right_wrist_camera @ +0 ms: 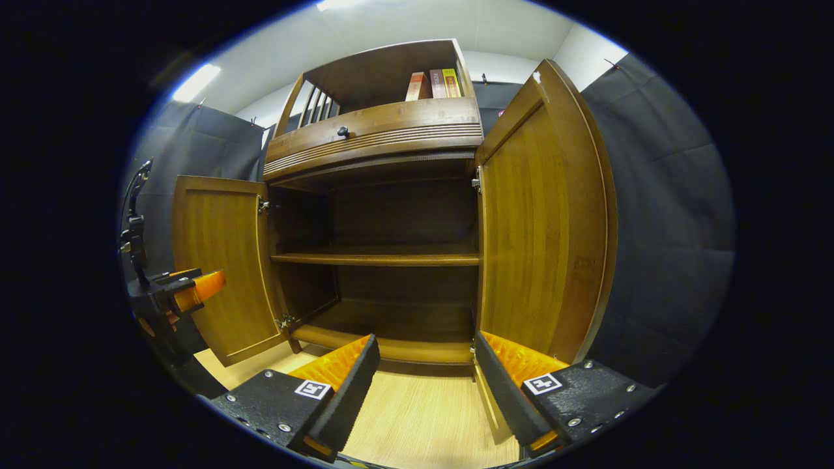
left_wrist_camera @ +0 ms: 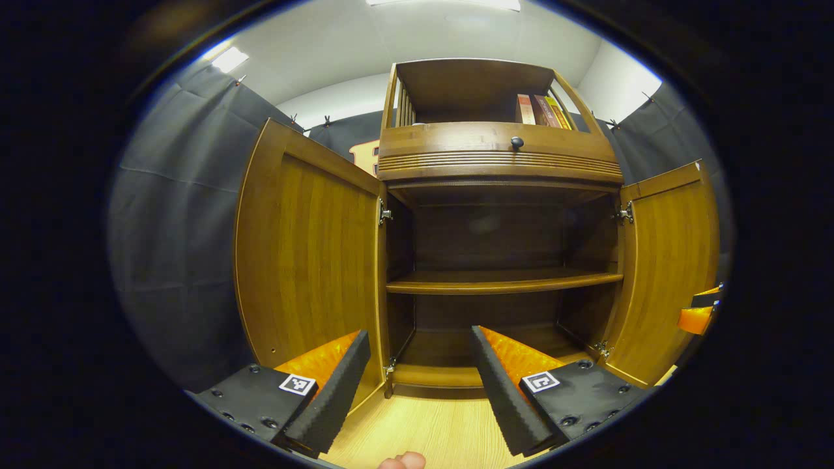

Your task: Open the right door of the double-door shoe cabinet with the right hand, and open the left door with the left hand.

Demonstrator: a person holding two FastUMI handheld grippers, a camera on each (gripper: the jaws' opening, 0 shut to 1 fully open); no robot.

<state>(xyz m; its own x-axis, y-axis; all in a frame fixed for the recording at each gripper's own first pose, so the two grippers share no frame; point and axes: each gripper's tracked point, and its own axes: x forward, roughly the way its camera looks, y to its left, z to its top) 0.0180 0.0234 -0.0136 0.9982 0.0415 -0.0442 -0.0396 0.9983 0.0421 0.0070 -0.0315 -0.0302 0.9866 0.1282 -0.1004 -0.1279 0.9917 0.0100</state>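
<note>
with both doors already swung wide, the shoe cabinet stands straight ahead of the left gripper, whose fingers are spread with nothing between them, just wood floor and the cabinet's bottom edge past the tips. left door hangs open ahead and to the left of this gripper, its lower corner just behind the left finger, contact cannot be told. right door is open too, off to the far right of the same gripper, well apart from it. inside, one shelf crosses the dark interior, bare, with a lower floor board below it. above the doors sits a drawer front with a small dark knob, and an open top compartment holding a few books at its right end. a fingertip shows at the bottom edge between the fingers. in the right gripper view, the right gripper is also spread, gripping nothing, floor showing in the gap. the right door stands open just ahead of its right finger, the door's bottom edge near that fingertip, touching or not cannot be told. the left door sits open far to this gripper's left, and the other gripper shows beside that door's outer edge, at the far left, its jaw state too small to read there. shelf and books appear again ahead and above.
</note>
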